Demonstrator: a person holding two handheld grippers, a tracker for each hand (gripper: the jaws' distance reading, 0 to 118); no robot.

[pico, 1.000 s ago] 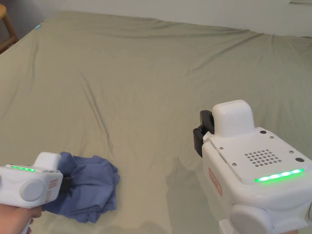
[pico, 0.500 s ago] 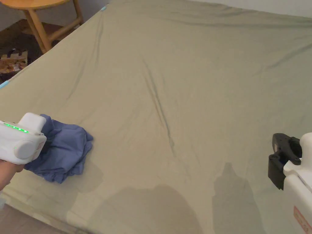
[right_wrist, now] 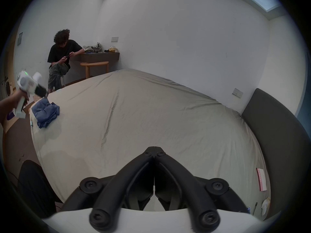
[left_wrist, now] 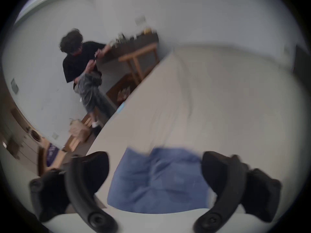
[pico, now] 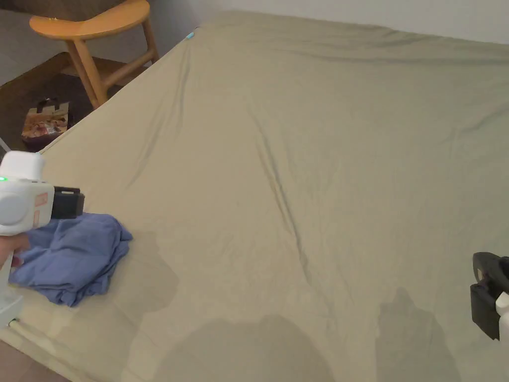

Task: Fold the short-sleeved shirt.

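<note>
Held the left tool (left_wrist: 154, 156) at the far left in one hand (pico: 12, 246), just above the near left corner of the bed (pico: 298, 149). Had its jaws spread wide, with nothing clamped between them. Found the short-sleeved shirt (pico: 74, 253), blue and crumpled into a loose heap, right below and ahead of those jaws, lying on the sheet close to the bed's left edge; could not tell from the blurred left gripper view whether the tool brushed the cloth. Saw a paper bag (pico: 44, 122) on the dark floor beyond that edge, and a wooden stool (pico: 89, 25) standing farther back beside the bed. Made out, in the right gripper view, a seated person (right_wrist: 62, 56) behind the stool, leaning an elbow on a dark wall shelf (right_wrist: 99, 56) strewn with small items. Noted long shallow creases running across the middle of the bed, otherwise bare olive sheet from the shirt to the right side. Held the right tool (right_wrist: 154, 148) low at the near right, well apart from the shirt, over the sheet. Had its jaws closed tight, tip against tip, gripping nothing. Spotted a dark padded headboard (right_wrist: 277, 135) along the bed's right end in that same view.
</note>
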